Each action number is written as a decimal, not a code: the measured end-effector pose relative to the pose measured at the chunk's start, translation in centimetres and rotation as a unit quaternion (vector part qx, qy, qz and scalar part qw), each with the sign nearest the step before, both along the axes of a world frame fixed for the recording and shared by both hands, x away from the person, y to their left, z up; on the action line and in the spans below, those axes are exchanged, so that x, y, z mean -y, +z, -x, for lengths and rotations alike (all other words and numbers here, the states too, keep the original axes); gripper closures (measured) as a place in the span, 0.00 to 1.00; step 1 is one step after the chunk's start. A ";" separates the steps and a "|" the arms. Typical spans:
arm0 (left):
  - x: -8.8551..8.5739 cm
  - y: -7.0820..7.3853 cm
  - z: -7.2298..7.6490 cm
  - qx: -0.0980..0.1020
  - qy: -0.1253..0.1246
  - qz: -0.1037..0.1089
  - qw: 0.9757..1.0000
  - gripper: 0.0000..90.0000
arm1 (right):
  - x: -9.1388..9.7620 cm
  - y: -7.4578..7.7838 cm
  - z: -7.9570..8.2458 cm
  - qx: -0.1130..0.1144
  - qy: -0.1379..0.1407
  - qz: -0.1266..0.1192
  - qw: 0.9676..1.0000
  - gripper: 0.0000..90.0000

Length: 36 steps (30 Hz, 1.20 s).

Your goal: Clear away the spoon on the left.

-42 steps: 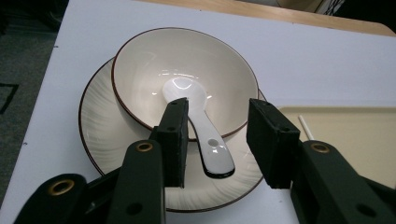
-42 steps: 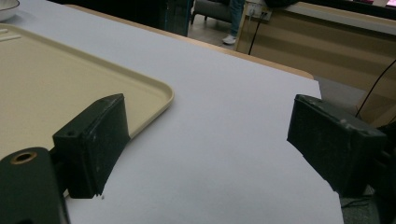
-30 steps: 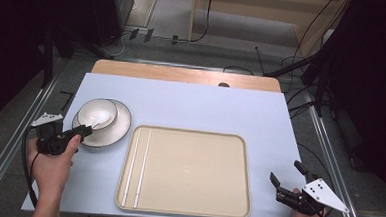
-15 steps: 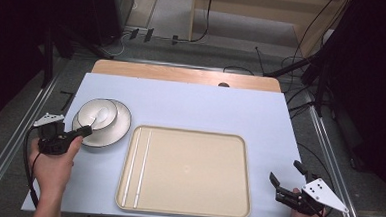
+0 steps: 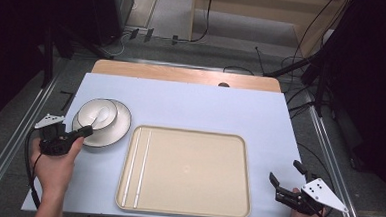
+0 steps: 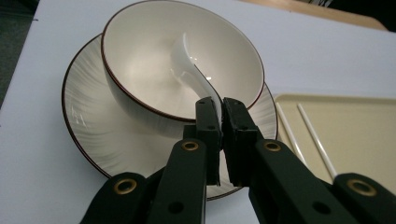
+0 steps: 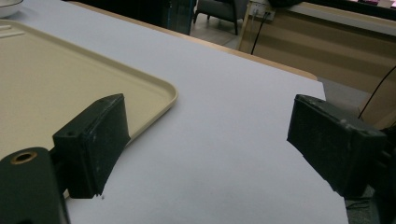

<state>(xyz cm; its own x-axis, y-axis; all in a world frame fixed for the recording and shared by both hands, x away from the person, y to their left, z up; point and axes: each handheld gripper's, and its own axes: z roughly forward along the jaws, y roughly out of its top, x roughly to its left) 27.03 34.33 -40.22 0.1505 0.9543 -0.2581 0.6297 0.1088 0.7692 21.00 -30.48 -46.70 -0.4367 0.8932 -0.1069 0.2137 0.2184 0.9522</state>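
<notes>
- Left gripper (image 6: 219,109) clamped on the handle tip of the white ceramic spoon (image 6: 191,70) — spoon lies in the bowl (image 6: 140,60), which sits on the ribbed plate (image 6: 88,135), left of the tray (image 5: 198,169).
- Grip looks thin; lift slow and straight up, clear the bowl rim before swinging over.
- Chopsticks (image 5: 139,168) lie along the tray's left edge — likely set the spoon beside them.
- Right gripper (image 5: 290,181) spread wide, idle at the counter (image 5: 206,109) near corner.

A pale blue table (image 5: 191,106) with a wooden far edge (image 5: 183,74) fills the middle of the frame. Grey floor (image 5: 171,12) stretches beyond it at the top, crossed by black cables (image 5: 205,19). Wooden furniture (image 5: 266,7) stands upper right, a dark cabinet (image 5: 106,9) upper left. Metal rails (image 5: 9,144) flank the table.
</notes>
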 end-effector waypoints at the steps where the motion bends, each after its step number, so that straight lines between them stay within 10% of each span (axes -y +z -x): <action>1: -0.1 0.2 0.1 0.005 0.002 -0.003 1.000 0.96 | 0.0 0.0 0.0 0.000 0.000 0.000 1.000 0.14; 36: 0.2 2.8 1.9 0.066 -0.010 -0.003 0.998 0.96 | 0.0 0.1 0.0 0.000 0.000 -0.001 1.000 0.14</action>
<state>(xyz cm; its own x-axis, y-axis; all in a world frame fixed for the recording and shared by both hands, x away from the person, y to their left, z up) 25.18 34.09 -37.45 0.2021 0.9524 -0.2283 0.5247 0.0915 0.8464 20.99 -30.53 -46.65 -0.4360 0.8938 -0.1047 0.2130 0.2155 0.9530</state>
